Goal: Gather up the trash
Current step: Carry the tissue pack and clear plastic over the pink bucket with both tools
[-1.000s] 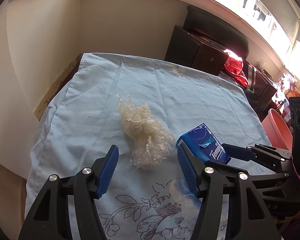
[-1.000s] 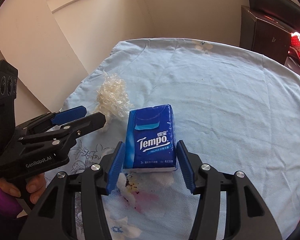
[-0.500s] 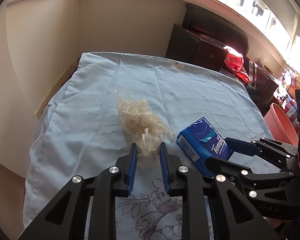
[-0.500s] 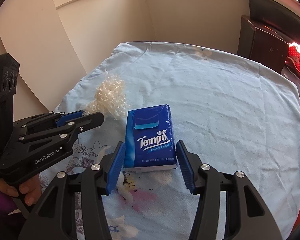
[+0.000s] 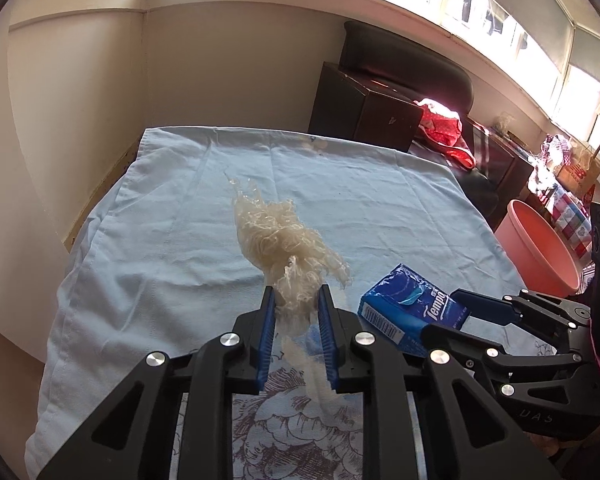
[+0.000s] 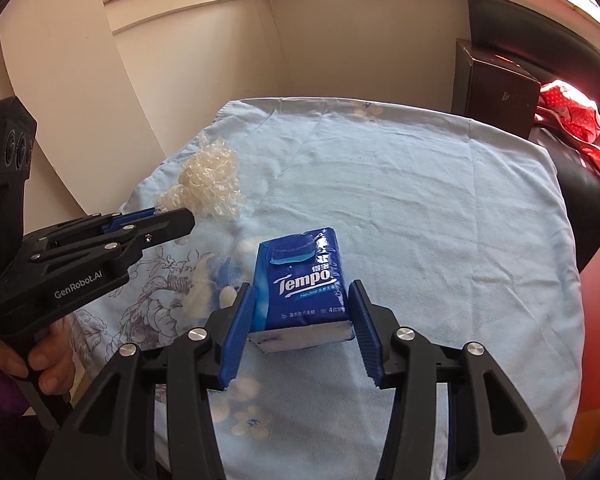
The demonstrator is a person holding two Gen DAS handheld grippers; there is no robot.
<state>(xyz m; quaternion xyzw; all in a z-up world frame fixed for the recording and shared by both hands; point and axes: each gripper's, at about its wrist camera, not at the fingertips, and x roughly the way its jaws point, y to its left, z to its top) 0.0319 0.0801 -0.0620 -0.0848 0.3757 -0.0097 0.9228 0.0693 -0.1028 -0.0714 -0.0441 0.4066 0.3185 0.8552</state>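
Note:
A crumpled clear plastic wrap (image 5: pixel 284 244) hangs lifted above the light blue tablecloth (image 5: pixel 172 216). My left gripper (image 5: pixel 296 300) is shut on its near end; it also shows in the right wrist view (image 6: pixel 172 216) with the wrap (image 6: pixel 210 184) beyond it. A blue Tempo tissue pack (image 6: pixel 302 280) sits between the pads of my right gripper (image 6: pixel 302 292), which is shut on it and holds it off the cloth. The pack (image 5: pixel 412 312) and the right gripper (image 5: pixel 448 316) also show in the left wrist view.
A pink plastic tub (image 5: pixel 536 248) stands off the table's right edge. A dark brown box (image 5: pixel 364 108) and red cloth (image 5: pixel 444 128) lie beyond the far edge. Walls close the left and far sides.
My left gripper went from open around the plastic wrap to shut on it and lifted it. My right gripper closed on the tissue pack and raised it off the cloth.

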